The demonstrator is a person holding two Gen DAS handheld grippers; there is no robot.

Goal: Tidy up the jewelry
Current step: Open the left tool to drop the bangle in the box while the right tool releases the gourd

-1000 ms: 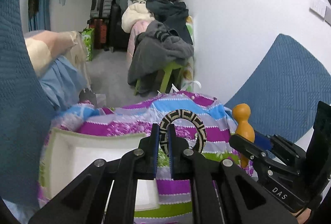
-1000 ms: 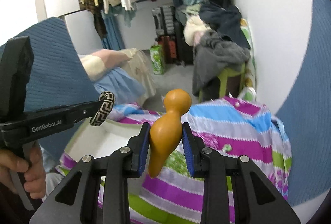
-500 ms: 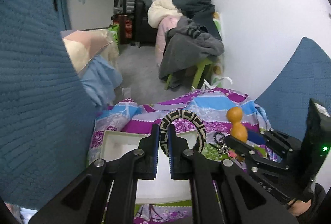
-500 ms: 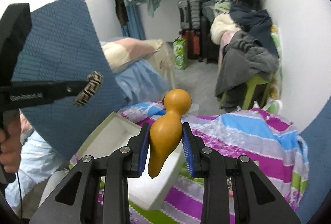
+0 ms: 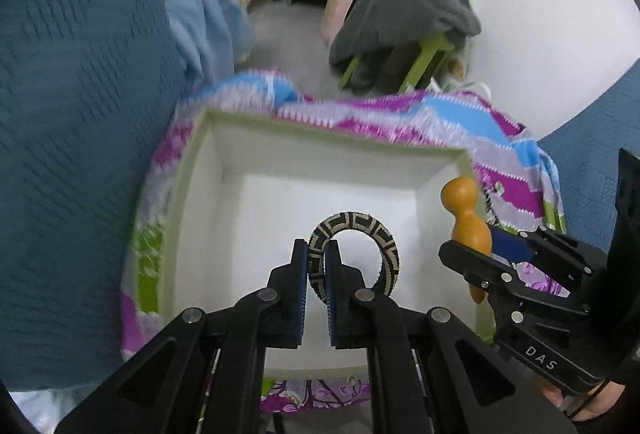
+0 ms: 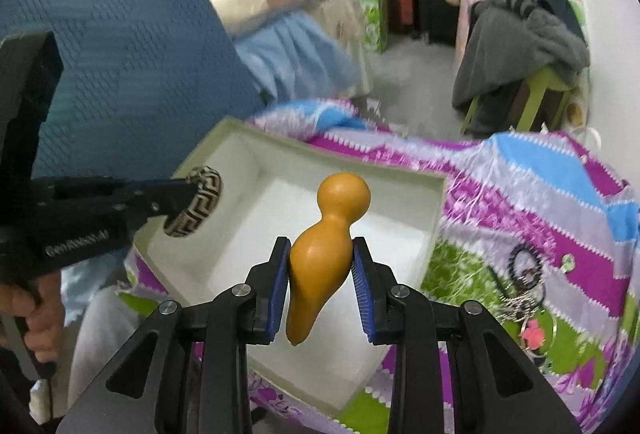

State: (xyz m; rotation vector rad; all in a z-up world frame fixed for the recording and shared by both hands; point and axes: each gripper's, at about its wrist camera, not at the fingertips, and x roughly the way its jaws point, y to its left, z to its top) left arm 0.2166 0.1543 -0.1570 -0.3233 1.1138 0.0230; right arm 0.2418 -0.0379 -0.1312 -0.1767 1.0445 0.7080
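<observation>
My left gripper (image 5: 316,254) is shut on a black-and-cream patterned bangle (image 5: 372,234) and holds it above the open white box (image 5: 208,169). From the right wrist view the bangle (image 6: 196,201) hangs over the box's left rim (image 6: 224,137). My right gripper (image 6: 320,254) is shut on an orange gourd-shaped piece (image 6: 324,250), held above the box's right side; it also shows in the left wrist view (image 5: 466,218). Loose jewelry (image 6: 524,286) lies on the striped cloth right of the box.
The box rests on a purple, blue and green striped cloth (image 6: 540,201). A blue quilted cushion (image 5: 80,113) stands left of it. Beyond are a clothes-piled green stool (image 5: 408,17), suitcases and a white wall (image 5: 552,13).
Both grippers have tilted down and moved over the open box, still holding the bangle and the gourd piece. The box now fills the middle of both views.
</observation>
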